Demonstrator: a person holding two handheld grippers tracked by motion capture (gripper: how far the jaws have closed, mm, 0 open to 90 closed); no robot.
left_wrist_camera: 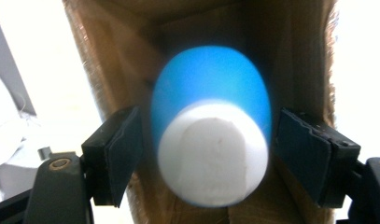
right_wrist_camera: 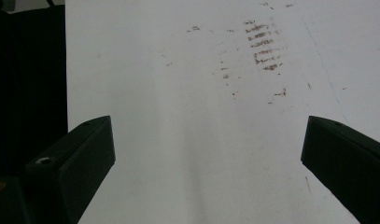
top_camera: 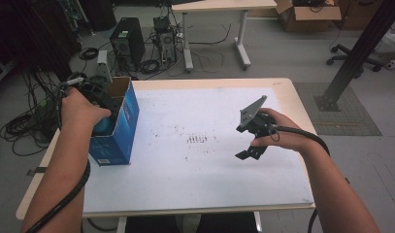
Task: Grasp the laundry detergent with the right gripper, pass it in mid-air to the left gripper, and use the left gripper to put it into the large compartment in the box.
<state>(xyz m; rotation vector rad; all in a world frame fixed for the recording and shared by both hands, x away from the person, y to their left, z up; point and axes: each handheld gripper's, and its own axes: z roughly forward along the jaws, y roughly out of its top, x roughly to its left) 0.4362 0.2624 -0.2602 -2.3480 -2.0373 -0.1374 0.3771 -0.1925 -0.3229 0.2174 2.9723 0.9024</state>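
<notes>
So, left gripper (left_wrist_camera: 207, 154) poked down into the open top of the blue cardboard box (top_camera: 118, 127) at the table's left edge, jaws spread with a gap on both sides of the blue bottle with the white cap (left_wrist_camera: 211, 144), pads not pressing it, probably so the bottle stays put, cap up, inside the box. Meanwhile right gripper (right_wrist_camera: 208, 154) hanging wide open and empty over the white table cover (top_camera: 200, 165), well apart from the box, likely parked just to keep out of the way.
</notes>
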